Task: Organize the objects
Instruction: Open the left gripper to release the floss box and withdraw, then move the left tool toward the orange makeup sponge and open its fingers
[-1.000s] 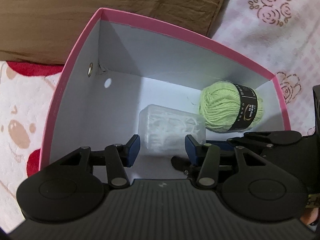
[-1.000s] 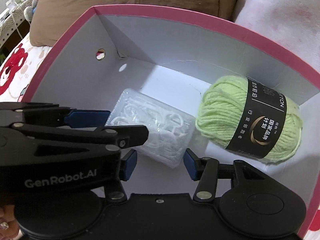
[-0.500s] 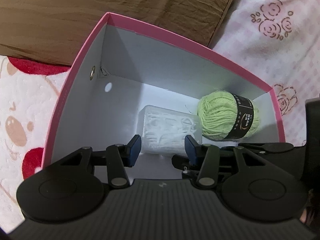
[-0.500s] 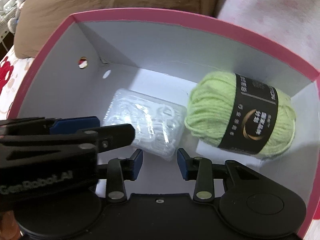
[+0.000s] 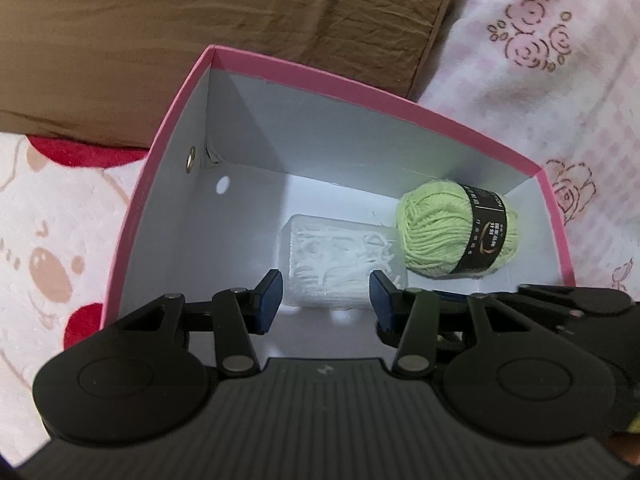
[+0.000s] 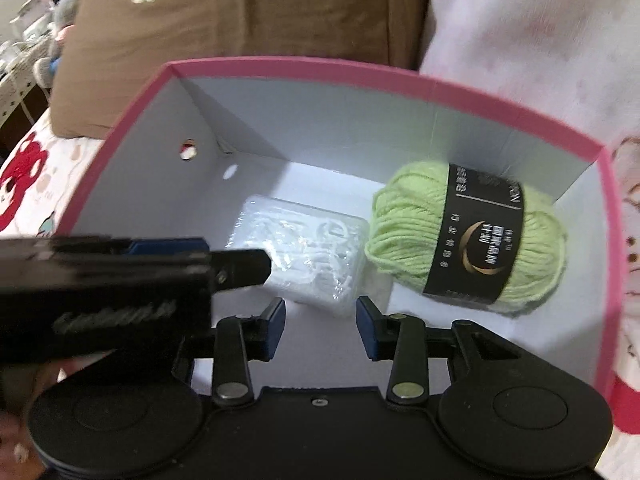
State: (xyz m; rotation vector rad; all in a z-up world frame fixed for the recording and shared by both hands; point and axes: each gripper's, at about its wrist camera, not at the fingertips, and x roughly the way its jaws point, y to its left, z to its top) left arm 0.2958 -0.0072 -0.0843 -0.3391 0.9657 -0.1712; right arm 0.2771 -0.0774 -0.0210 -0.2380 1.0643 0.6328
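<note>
A pink box [image 5: 372, 100] with white inner walls sits on the bedding. On its floor lie a green yarn ball [image 6: 464, 236] and, just left, a clear plastic case [image 6: 300, 248]. Above the case, the left gripper [image 5: 326, 300] hangs slightly parted, empty; the right gripper [image 6: 320, 320] is opening, nothing between its jaws.

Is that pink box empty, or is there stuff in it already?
Not empty. The pink box has no lid on, and on its white floor lie a green yarn ball and a clear plastic case of small white pieces.
</note>
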